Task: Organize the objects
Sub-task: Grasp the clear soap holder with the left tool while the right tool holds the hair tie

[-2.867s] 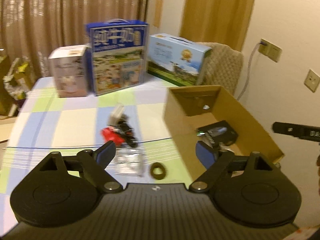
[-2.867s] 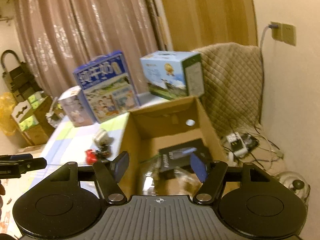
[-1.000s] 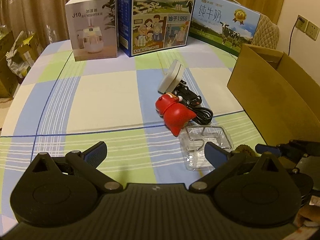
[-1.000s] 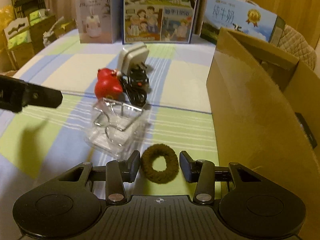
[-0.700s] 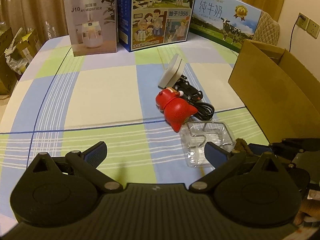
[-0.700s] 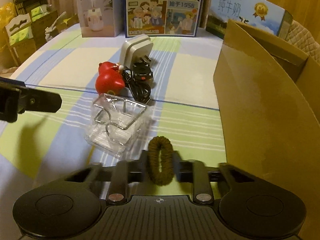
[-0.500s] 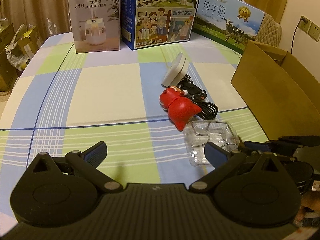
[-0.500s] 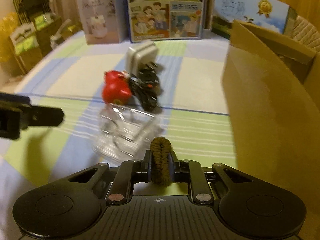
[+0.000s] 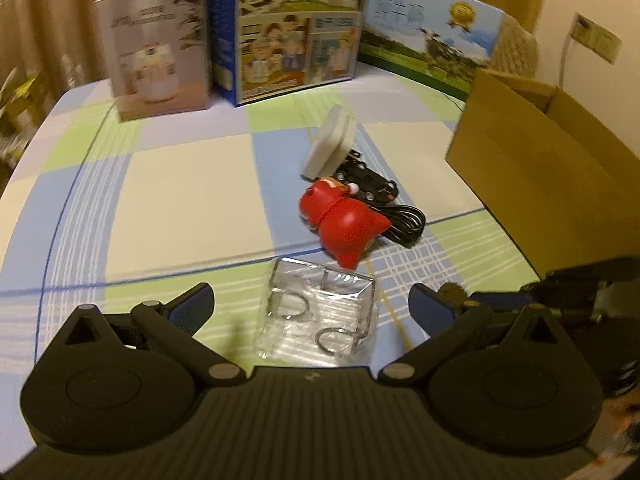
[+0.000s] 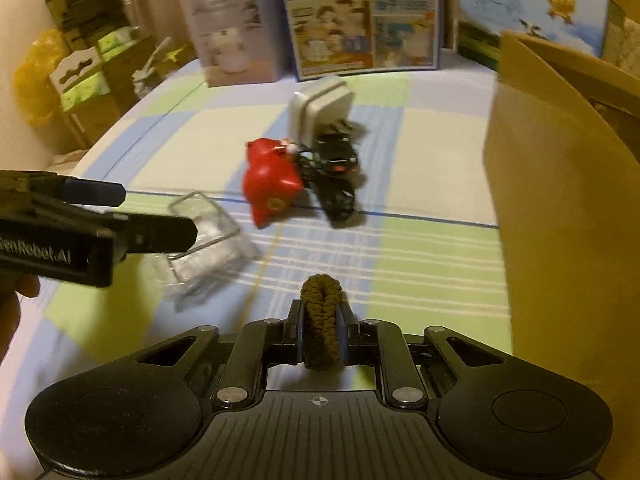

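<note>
On the table (image 9: pixel 168 184) with the blue/green/cream checked cloth: right claw (image 10: pixel 319 330) is pressed together on a dark brown fuzzy hair-tie ring (image 10: pixel 320 320), pinched edge-on between the fingers, held off the cloth, just left of the brown cardboard box (image 10: pixel 560 208). In the left wrist view only a bit of the ring shows behind the left claw's right finger.

Left claw (image 9: pixel 310 306) is spread wide, nothing in it. The clear plastic rectangular tray with wire hooks (image 9: pixel 320 320) sits between its blue-padded fingers (image 9: pixel 192 304), no contact visible. From the right wrist view the left claw (image 10: pixel 120 212) comes in from the left edge, over the near end of the tray; a bit of the person's hand (image 10: pixel 12 308) shows behind it.

Past the tray, mid-table:
- red plastic figurine toy (image 9: pixel 344 224), lying on its side
- coiled black cable with plug (image 9: pixel 400 220), touching the toy's right side
- white square charger block (image 9: pixel 326 152), tilted, at the far end of the cable

Box stands at the right edge of the table, open top; its contents are out of sight in both views.

Back row, upright: white humidifier carton (image 9: pixel 156 40), blue milk carton with a family picture (image 9: pixel 296 28), light-blue milk carton with a cow picture (image 9: pixel 432 36). Both views have motion blur.
</note>
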